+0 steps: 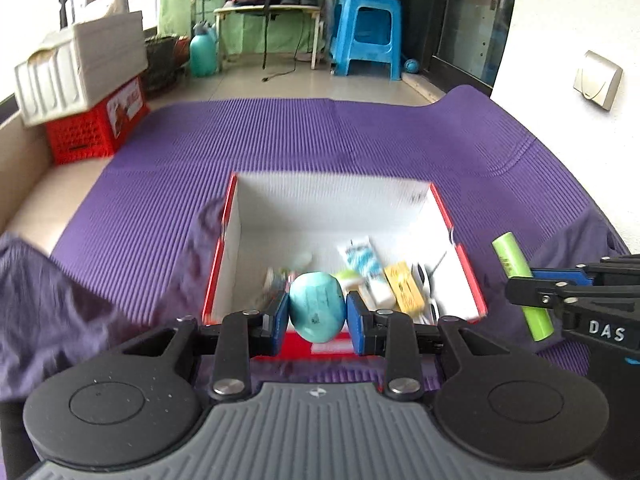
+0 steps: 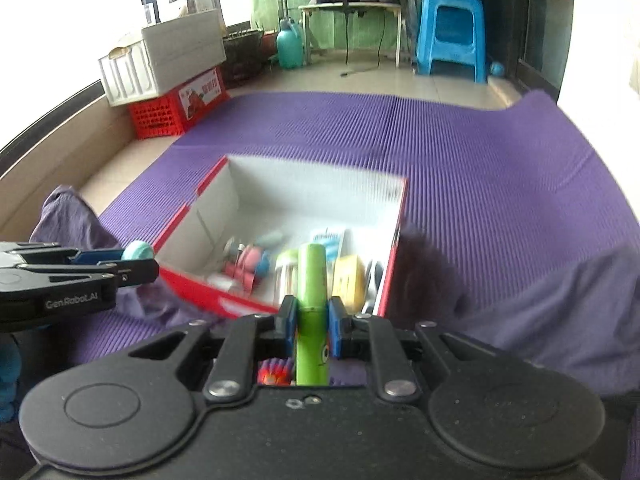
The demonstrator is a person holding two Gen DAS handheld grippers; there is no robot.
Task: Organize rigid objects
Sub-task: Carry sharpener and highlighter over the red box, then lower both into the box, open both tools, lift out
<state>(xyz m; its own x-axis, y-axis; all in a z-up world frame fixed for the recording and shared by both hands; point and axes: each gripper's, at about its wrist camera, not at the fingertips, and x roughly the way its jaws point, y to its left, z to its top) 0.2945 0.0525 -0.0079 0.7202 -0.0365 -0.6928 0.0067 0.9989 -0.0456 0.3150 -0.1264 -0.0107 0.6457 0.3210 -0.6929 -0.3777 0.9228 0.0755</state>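
A red box with a white inside (image 1: 460, 236) (image 2: 192, 280) sits on the purple mat and holds several small items, among them a yellow block (image 1: 404, 286) (image 2: 349, 278) and a white-blue tube (image 1: 360, 258). My left gripper (image 1: 318, 308) is shut on a teal egg-shaped object (image 1: 317, 306), held over the box's near edge; it also shows in the right wrist view (image 2: 138, 250). My right gripper (image 2: 313, 320) is shut on a green cylinder (image 2: 313, 300), held just before the box; the cylinder also shows in the left wrist view (image 1: 520, 284).
A purple ribbed mat (image 1: 320, 136) covers the floor. Dark purple cloth (image 1: 52, 300) (image 2: 540, 300) lies bunched on both sides of the box. A red crate (image 1: 96, 128) with a white crate on it stands far left. A blue stool (image 1: 366, 36) stands at the back.
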